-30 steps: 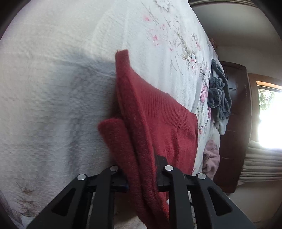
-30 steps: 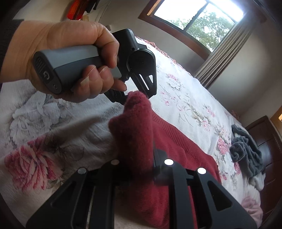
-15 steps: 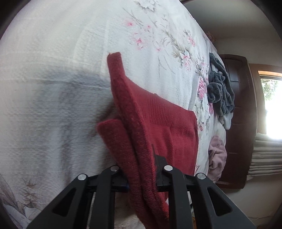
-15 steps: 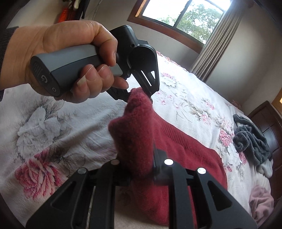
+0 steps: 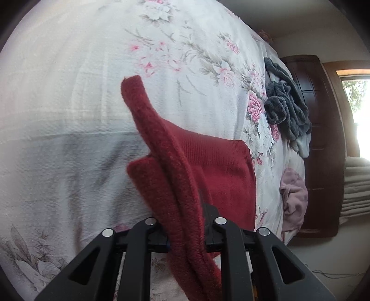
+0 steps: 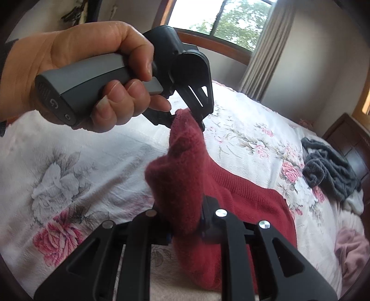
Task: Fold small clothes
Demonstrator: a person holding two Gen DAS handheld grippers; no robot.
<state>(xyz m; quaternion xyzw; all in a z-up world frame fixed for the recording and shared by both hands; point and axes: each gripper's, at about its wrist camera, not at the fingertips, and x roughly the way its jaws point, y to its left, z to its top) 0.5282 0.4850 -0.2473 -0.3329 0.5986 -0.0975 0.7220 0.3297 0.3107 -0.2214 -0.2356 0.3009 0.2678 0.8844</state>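
Note:
A dark red knitted garment [image 5: 215, 166] lies partly on the floral bedspread [image 5: 69, 92], its near edge lifted off the bed. My left gripper [image 5: 185, 222] is shut on a thick fold of that edge. In the right wrist view the same red garment [image 6: 242, 199] rises into my right gripper [image 6: 187, 220], which is shut on it too. The left gripper [image 6: 185, 118], held by a hand [image 6: 81, 69], pinches the garment's far corner above the bed. The fingertips of both grippers are hidden by cloth.
A dark grey crumpled garment [image 5: 284, 106] and a dusty pink one [image 5: 293, 194] lie near the bed's far edge, also the grey garment [image 6: 328, 169] and pink one [image 6: 351, 254]. Dark wooden furniture [image 5: 323, 139] stands beyond the bed. A window [image 6: 231, 20] with curtain is behind.
Both grippers have risen with the red garment, lifting its held edge higher off the bedspread. More of the bed shows below. Both stay shut on the cloth.

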